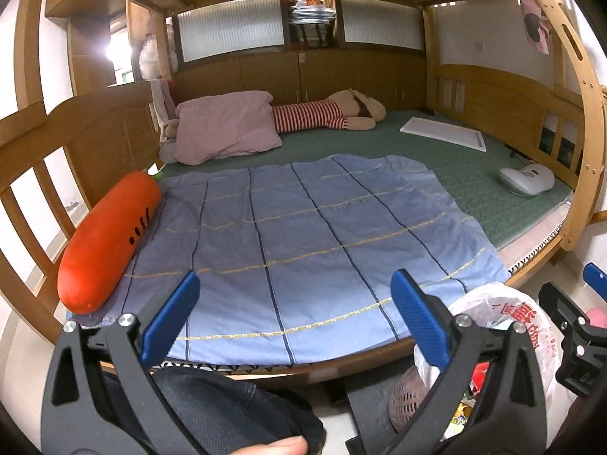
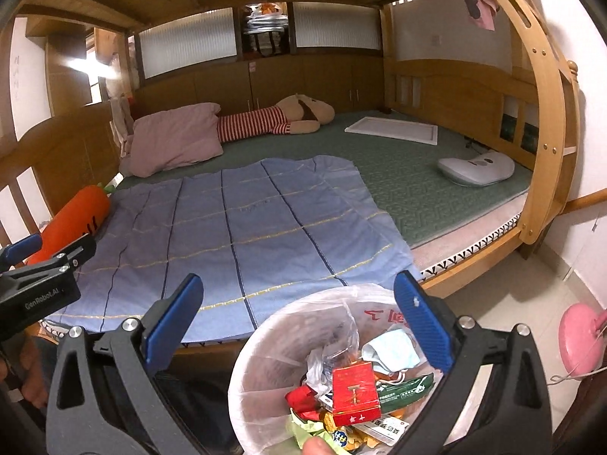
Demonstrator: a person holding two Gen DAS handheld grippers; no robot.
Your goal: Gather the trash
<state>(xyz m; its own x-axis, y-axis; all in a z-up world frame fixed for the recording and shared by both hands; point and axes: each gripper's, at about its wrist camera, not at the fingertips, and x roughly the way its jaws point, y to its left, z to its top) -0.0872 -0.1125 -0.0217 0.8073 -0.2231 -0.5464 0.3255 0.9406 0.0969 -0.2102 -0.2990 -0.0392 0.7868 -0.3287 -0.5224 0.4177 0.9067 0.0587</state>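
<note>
A trash bin lined with a white plastic bag [image 2: 265, 345] stands on the floor by the bed. It holds a red box [image 2: 354, 392], a light blue face mask [image 2: 390, 352], a green wrapper [image 2: 408, 388] and other wrappers. My right gripper [image 2: 299, 318] is open and empty, above the bin's near rim. My left gripper [image 1: 296, 314] is open and empty over the bed's front edge, left of the bin [image 1: 504, 314]. The right gripper's body shows at the left wrist view's right edge [image 1: 580, 337], and the left gripper's body at the right wrist view's left edge [image 2: 41, 284].
A blue plaid cover [image 1: 303, 235] lies on the green mattress [image 1: 474, 174]. An orange carrot pillow [image 1: 110, 235], pink pillow [image 1: 227, 125], striped plush toy [image 1: 326, 113], white board [image 1: 444, 132] and white device [image 1: 527, 178] are on the bed. A pink round object [image 2: 580, 345] is on the floor.
</note>
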